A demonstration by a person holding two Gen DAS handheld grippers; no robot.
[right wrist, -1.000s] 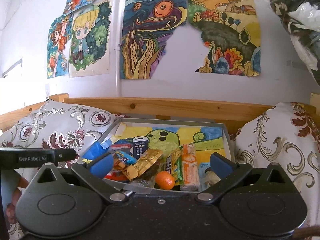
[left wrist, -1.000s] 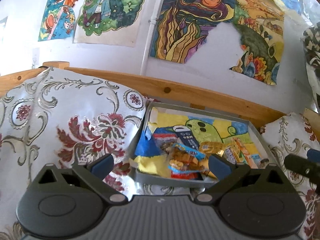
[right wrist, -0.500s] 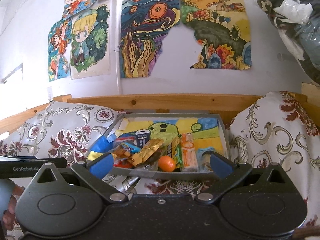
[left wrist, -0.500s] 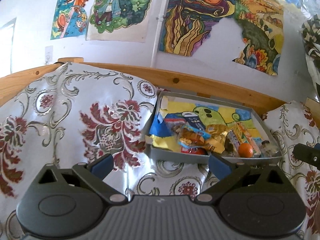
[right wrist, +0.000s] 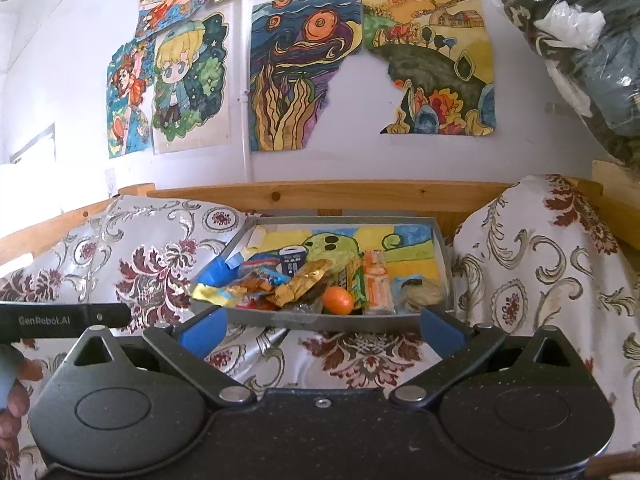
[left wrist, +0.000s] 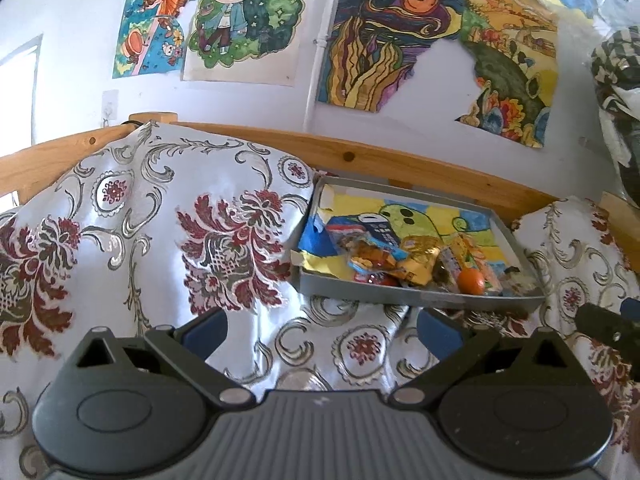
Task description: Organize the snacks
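Fingers of the left gripper stand spread wide with nothing between the blue pads, and those of the right gripper are spread the same way, also empty; both hang short of the gray tray, apart from it. Tray sits between two floral cushions, left cushion and right cushion, on patterned cloth in front of a wooden rail; wedged that way it probably cannot slide sideways. Snacks lie inside the tray, heaped toward its near wall: a small orange fruit, a gold foil packet, an orange-and-white wrapped bar lying lengthwise, a dark blue pack farther back. Far half of the tray floor shows only a painted lining sheet. Judgement: a loose heap inside a tray fits either snacks already gathered in, or a pile awaiting sorting; pictures do not settle which. Hard to read: wrappers overlap, so count and labels are uncertain; the pale item in the near right corner is blurred. Left gripper's body cuts in at the right view's left edge, with part of a hand below. What carries the cloth is hidden.
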